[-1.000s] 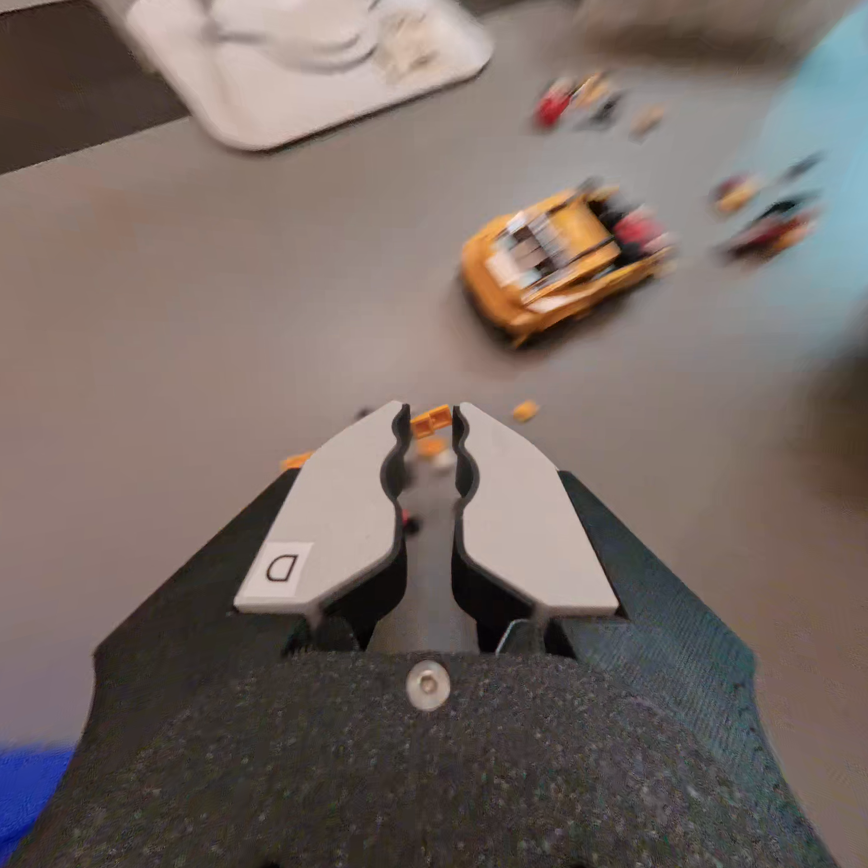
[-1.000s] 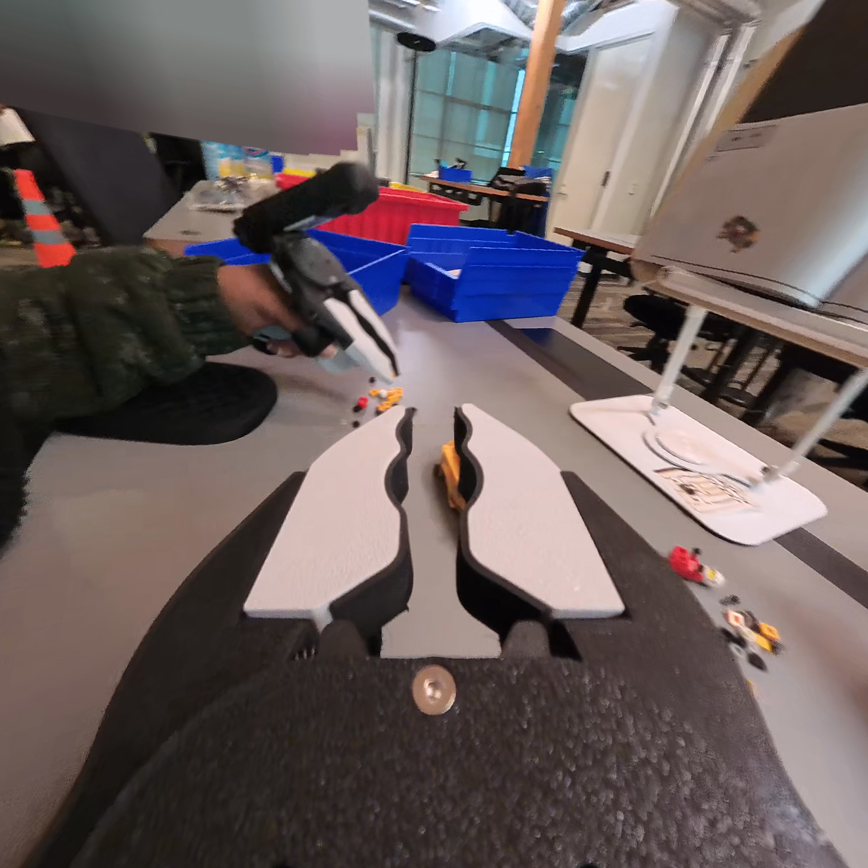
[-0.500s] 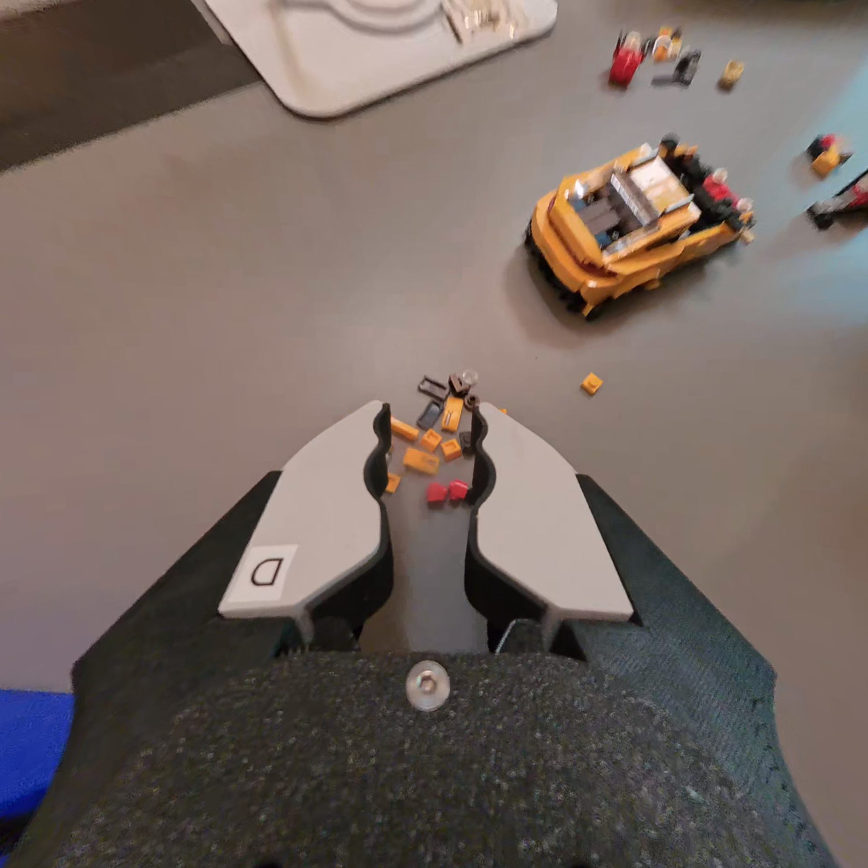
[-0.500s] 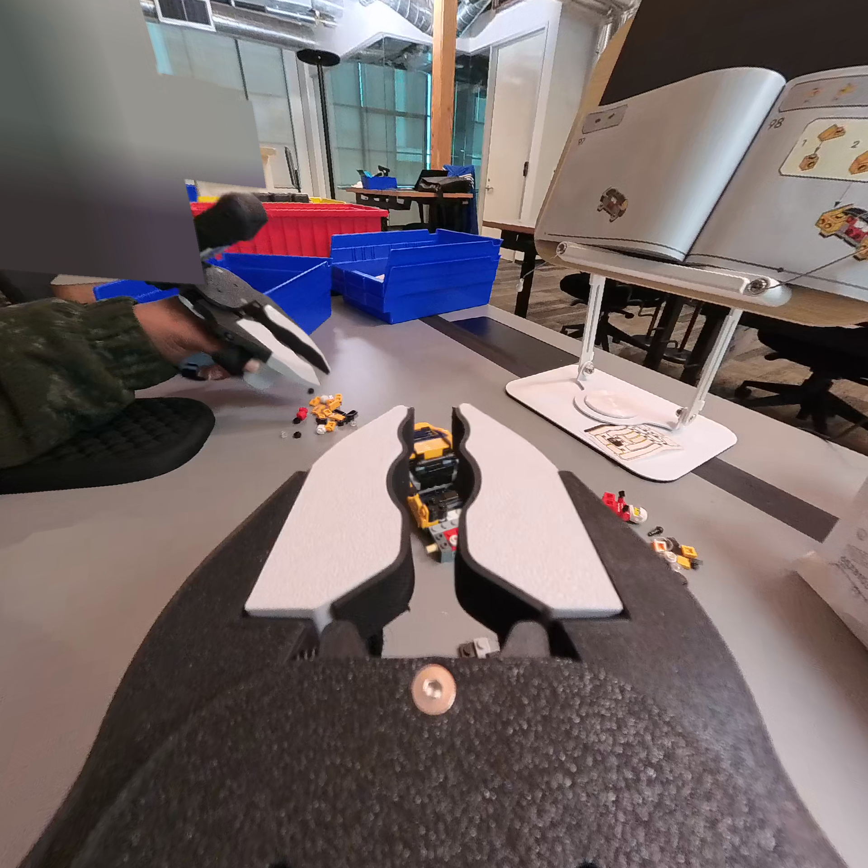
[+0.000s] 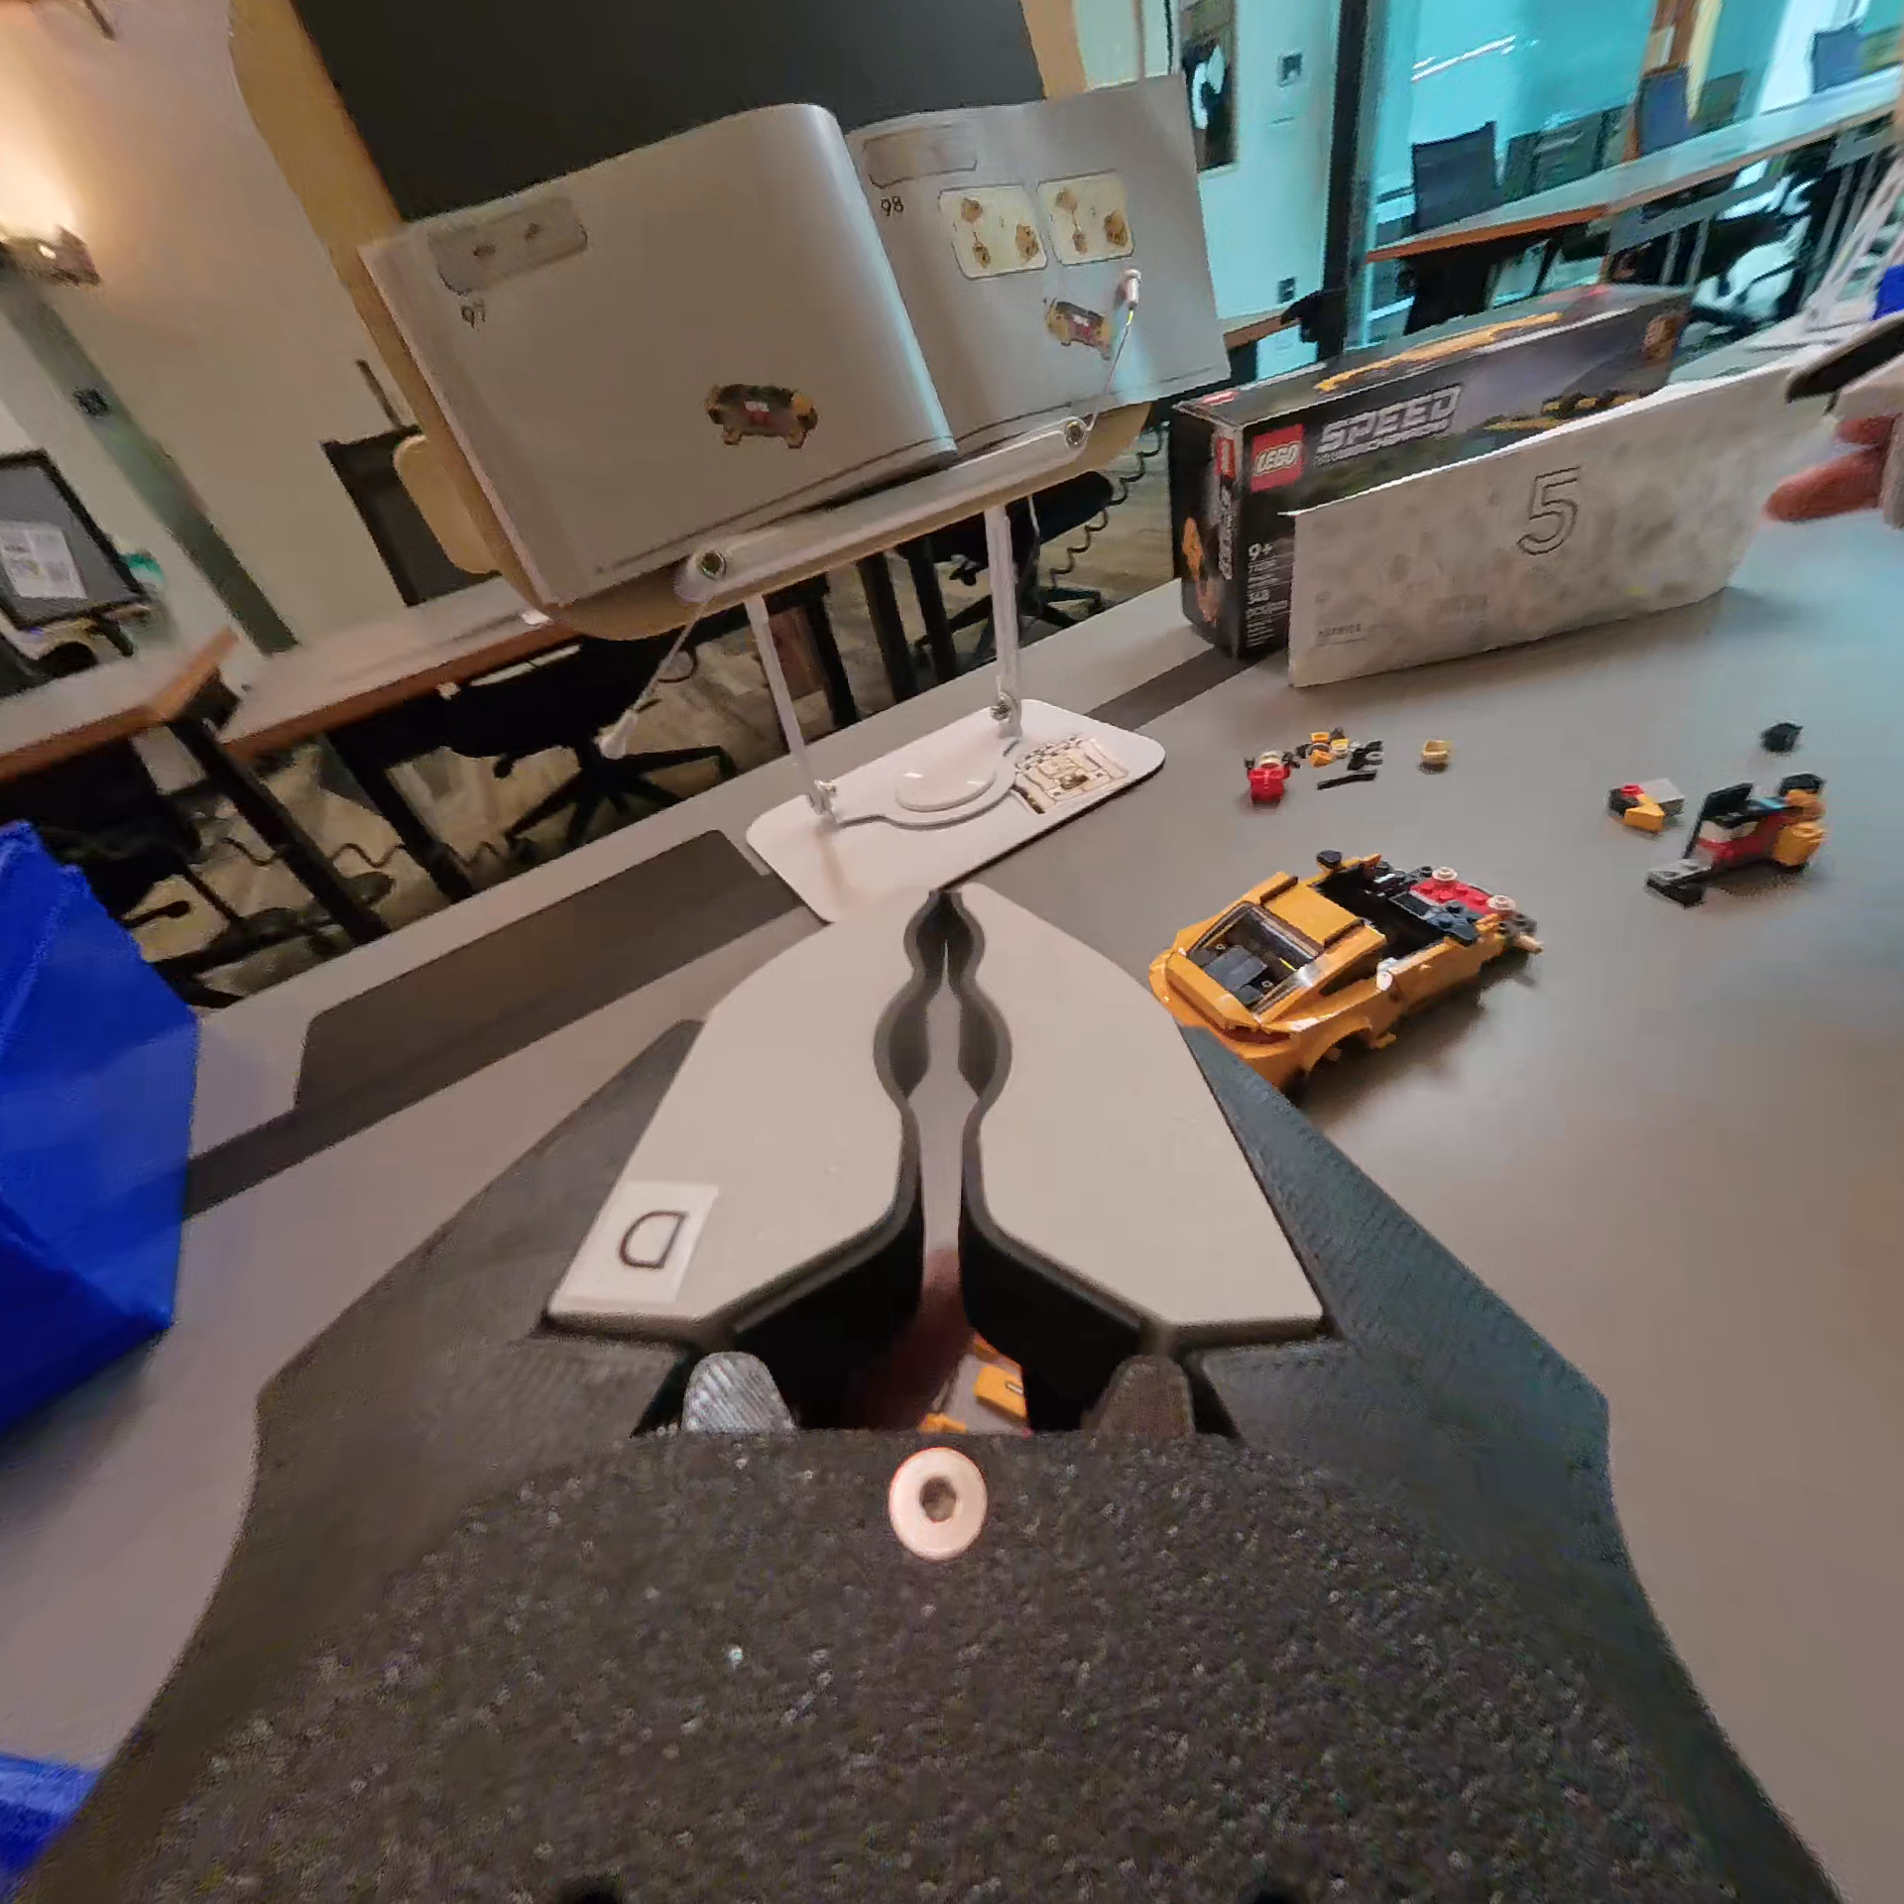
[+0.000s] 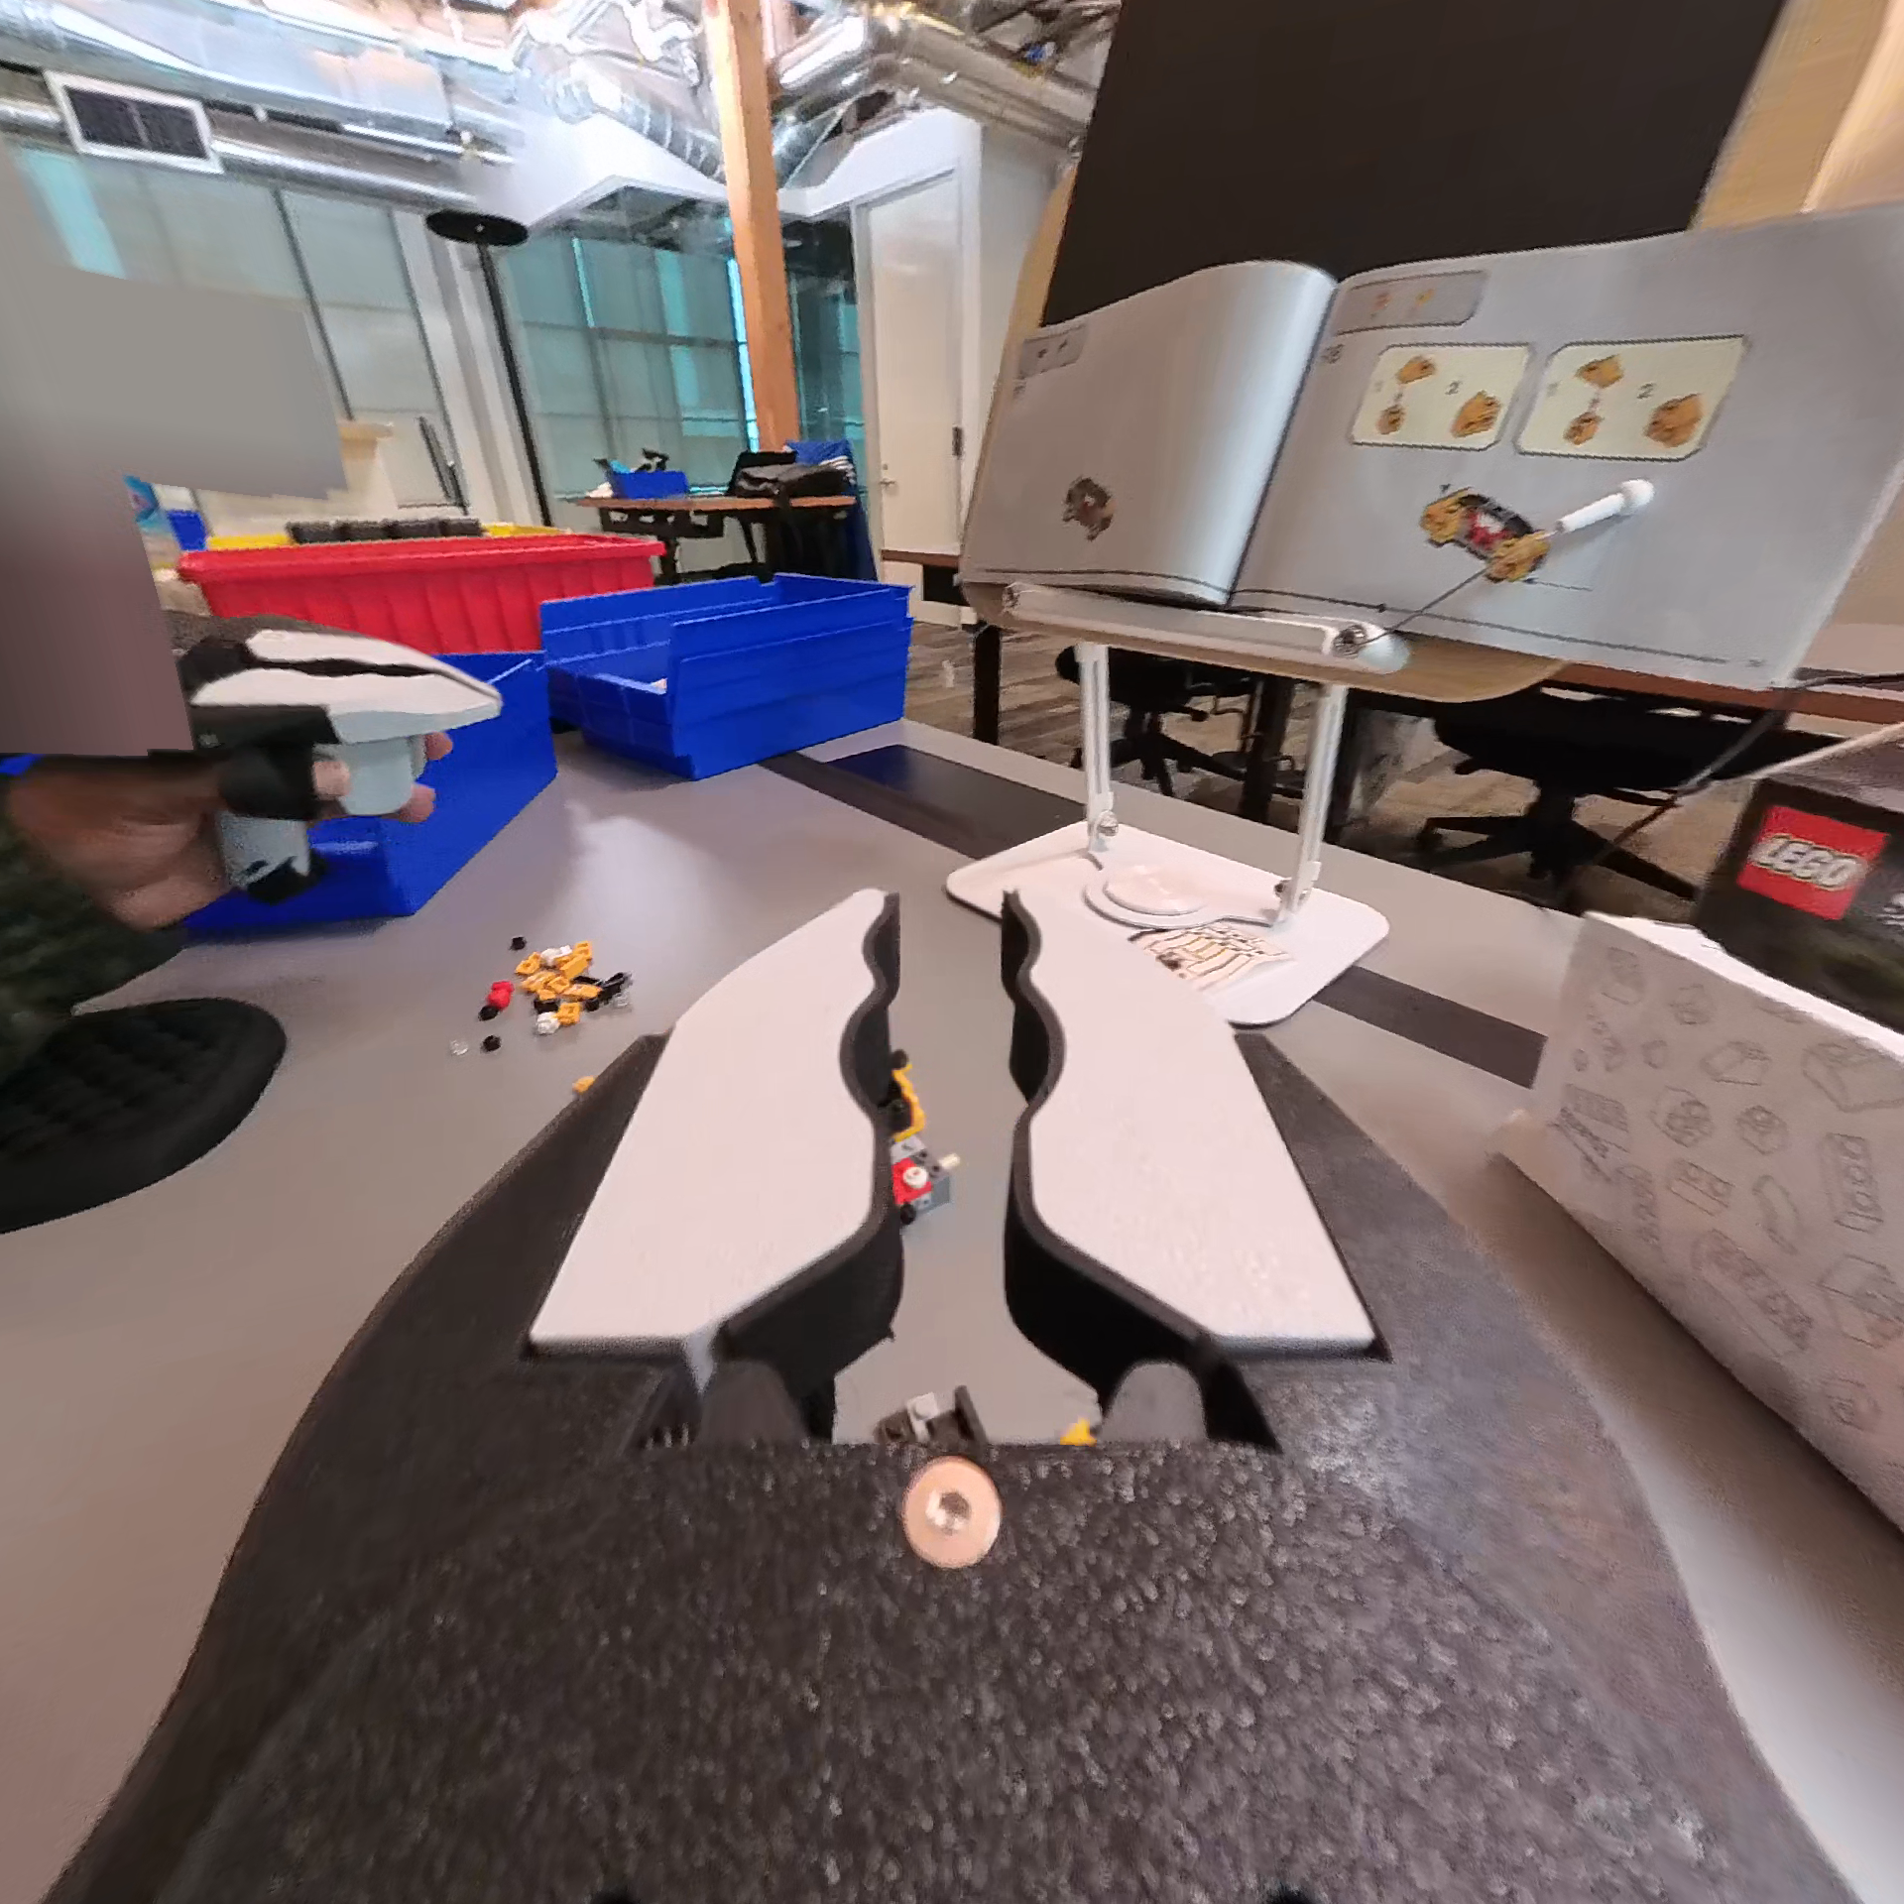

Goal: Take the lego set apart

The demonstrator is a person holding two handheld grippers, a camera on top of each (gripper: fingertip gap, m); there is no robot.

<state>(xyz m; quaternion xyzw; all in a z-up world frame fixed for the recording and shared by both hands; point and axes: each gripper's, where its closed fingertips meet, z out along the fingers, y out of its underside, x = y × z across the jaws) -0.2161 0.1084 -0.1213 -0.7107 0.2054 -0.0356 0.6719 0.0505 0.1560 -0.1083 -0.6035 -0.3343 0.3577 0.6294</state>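
The yellow lego car (image 5: 1339, 969) stands on the grey table, roof off, right of my left gripper (image 5: 946, 907). My left gripper is shut with nothing showing between its tips, and is raised level above the table. It also shows in the right wrist view (image 6: 350, 690), held in a hand above the loose pile (image 6: 551, 984). My right gripper (image 6: 948, 907) is open just above the car (image 6: 912, 1133), which shows only partly in the gap beside the left finger. Orange bits (image 5: 989, 1386) show under the left gripper.
The booklet stand's white base (image 5: 958, 793) sits ahead, also in the right wrist view (image 6: 1175, 927). Loose parts (image 5: 1309, 762) and a small sub-build (image 5: 1741, 824) lie beyond the car. The white bag (image 6: 1731, 1133), set box (image 5: 1422, 453), blue bins (image 6: 721, 659) and black pad (image 6: 103, 1092) ring the work area. About 30 cm separates my left fingertips from my right. My left gripper's tips are some 15 cm from the yellow lego car (image 5: 1339, 969).
My left gripper has closed and tilted up from the loose pile to look level across the table. My right gripper has moved in lower over the car.
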